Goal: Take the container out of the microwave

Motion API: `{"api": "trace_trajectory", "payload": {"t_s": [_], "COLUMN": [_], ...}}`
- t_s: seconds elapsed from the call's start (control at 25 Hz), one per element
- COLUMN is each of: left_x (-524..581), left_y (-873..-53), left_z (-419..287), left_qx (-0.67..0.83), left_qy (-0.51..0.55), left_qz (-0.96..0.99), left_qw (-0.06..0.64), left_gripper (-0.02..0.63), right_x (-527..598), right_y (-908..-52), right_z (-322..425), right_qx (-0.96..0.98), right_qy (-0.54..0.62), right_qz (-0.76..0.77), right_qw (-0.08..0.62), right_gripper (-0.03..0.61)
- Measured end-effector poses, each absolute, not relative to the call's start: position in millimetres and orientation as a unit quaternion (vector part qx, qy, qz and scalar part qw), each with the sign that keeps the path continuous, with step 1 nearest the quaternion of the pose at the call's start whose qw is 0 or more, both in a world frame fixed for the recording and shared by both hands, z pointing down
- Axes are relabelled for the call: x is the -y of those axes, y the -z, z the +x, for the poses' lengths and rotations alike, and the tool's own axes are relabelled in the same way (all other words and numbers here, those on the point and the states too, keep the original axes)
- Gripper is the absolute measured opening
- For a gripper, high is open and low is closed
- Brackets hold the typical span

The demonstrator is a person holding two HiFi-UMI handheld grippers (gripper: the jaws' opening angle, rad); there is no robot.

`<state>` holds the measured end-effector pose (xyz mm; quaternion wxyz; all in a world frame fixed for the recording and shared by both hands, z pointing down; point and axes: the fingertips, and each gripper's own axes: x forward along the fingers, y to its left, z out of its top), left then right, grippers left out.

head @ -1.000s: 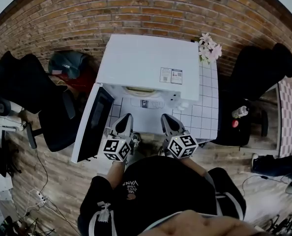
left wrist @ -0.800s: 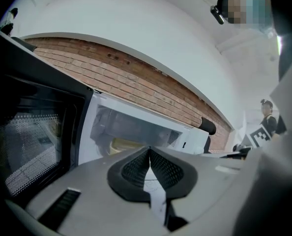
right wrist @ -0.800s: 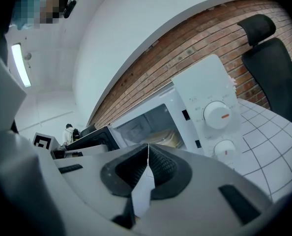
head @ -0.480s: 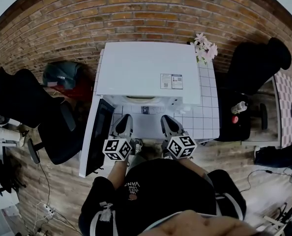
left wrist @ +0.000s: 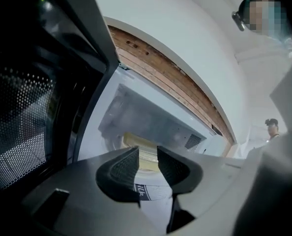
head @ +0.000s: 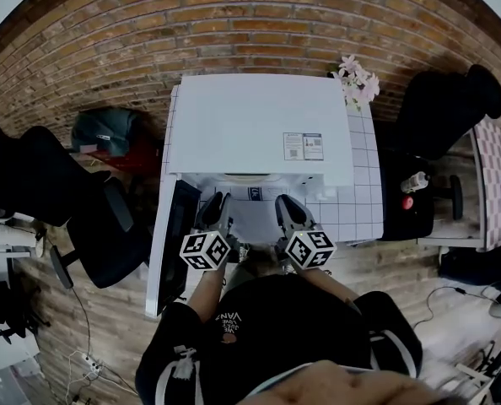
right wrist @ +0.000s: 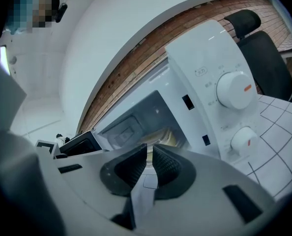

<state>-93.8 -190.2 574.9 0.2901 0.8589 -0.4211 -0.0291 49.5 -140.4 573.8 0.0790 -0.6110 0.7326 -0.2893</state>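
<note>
The white microwave [head: 259,121] stands on a tiled table with its door [head: 173,243] swung open to the left. Inside the cavity sits a pale cream container [left wrist: 142,147], also seen past the right jaws as the container [right wrist: 169,135]. My left gripper [head: 214,205] is at the left of the opening; in the left gripper view my left gripper [left wrist: 147,157] has its jaws opening, with nothing between them. My right gripper [head: 286,207] is at the right of the opening. In the right gripper view my right gripper [right wrist: 150,155] is shut and empty, a little short of the container.
The control panel with two knobs [right wrist: 233,90] is to the right of the cavity. Pink flowers [head: 356,78] stand at the table's [head: 360,201] back right. Black chairs [head: 90,218] flank the table, and a brick wall is behind.
Both grippers have moved forward and slightly down, up to the microwave's opening. The left gripper's jaws have parted; the right jaws stay together.
</note>
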Motion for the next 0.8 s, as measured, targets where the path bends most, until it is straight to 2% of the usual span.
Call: {"api": "trace_trajectory", "payload": {"t_s": [0.08,0.16,0.52,0.8], "left_x": [196.4,201.8,222.9,242.8], "left_y": [-578.6,-581.5,-598.0,-604.9], "left_z": [-92.3,-91.1,-89.1,-85.9], "left_qx": [0.421,0.419,0.421,0.435], "left_qy": [0.031,0.033,0.065,0.092], "left_qz": [0.856,0.854,0.824,0.8], "left_qw": [0.299,0.307,0.374,0.404], "left_gripper": [0.122,0.133,0.199,0.225], "right_x": [144.6,148.6,172.1,187.5], "right_y": [-577.0,-580.6,-591.1,-601.0], "right_z": [49.1,48.9,46.5,48.0], "right_qx": [-0.729,-0.723,-0.703,-0.671], "right_qy": [0.296,0.306,0.334,0.352], "right_qz": [-0.612,-0.613,-0.616,-0.638], "right_qw": [0.083,0.088,0.12,0.136], "right_gripper": [0.033,0.108,0.164,0.204]}}
